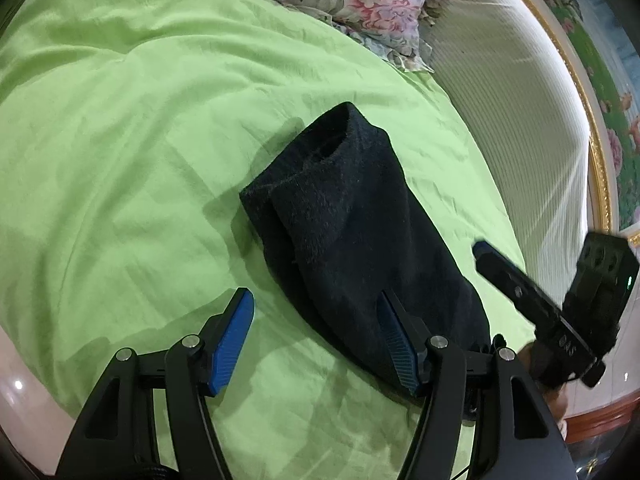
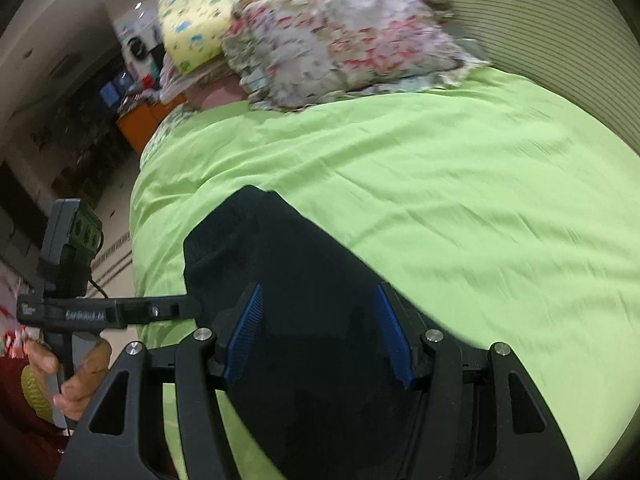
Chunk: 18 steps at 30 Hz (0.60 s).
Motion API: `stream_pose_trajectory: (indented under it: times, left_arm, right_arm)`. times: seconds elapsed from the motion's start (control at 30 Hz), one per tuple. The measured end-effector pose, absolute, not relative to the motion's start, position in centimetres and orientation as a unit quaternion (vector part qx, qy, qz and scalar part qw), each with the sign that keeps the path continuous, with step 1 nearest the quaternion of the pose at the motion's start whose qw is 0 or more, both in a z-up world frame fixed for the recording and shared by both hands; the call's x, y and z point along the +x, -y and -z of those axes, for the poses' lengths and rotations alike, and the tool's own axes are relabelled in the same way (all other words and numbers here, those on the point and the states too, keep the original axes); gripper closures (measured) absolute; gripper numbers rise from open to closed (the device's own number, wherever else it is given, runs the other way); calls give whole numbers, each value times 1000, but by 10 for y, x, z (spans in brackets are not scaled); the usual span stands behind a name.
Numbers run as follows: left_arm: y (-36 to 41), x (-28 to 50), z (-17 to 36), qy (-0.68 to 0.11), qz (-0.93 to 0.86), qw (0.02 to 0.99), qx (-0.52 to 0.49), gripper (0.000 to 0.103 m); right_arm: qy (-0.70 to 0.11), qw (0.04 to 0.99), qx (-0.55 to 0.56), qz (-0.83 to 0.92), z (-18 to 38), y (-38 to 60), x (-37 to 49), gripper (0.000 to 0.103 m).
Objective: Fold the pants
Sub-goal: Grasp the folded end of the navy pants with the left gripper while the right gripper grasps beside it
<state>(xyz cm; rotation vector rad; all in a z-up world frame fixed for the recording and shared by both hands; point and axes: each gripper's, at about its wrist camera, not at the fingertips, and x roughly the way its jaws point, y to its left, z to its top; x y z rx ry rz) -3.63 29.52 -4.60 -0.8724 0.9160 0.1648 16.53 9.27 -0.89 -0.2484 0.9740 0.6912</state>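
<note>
The black pants (image 1: 348, 224) lie folded into a narrow bundle on the green bed cover (image 1: 140, 160). My left gripper (image 1: 316, 300) is open, its fingers wide apart at the near end of the bundle, the right finger over the fabric. My right gripper (image 2: 318, 292) is open too and hovers over the pants (image 2: 288, 264) with nothing between its pads. In the left wrist view the right gripper (image 1: 486, 250) shows at the right edge, beside the pants. In the right wrist view the left gripper (image 2: 188, 306) shows at the left, held by a hand (image 2: 80, 376).
A floral pillow (image 1: 360, 4) lies at the head of the bed, with a yellow patterned pillow (image 2: 208, 8) behind it. A ribbed white headboard (image 1: 520, 100) with a gold rim curves along the right. Furniture and clutter (image 2: 132, 52) stand beyond the bed's left side.
</note>
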Motion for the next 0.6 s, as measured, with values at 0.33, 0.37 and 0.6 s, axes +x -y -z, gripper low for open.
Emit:
stream_pose_trajectory:
  times: [0.33,0.37,0.6]
  left_arm:
    - [-300,-22,54,-417,-96,805,-411,39]
    - [-300,-21,55,-416,-99,805,-411,39]
    - [-293,-6,55,-410,-127,815,-389,48]
  right_arm:
    - [-495,753,-181,-394,36,-156,216,44]
    - [-501,746,-184,-399,40,-160,220,44]
    - [-524,717,-218,-405,68,-179,229,45]
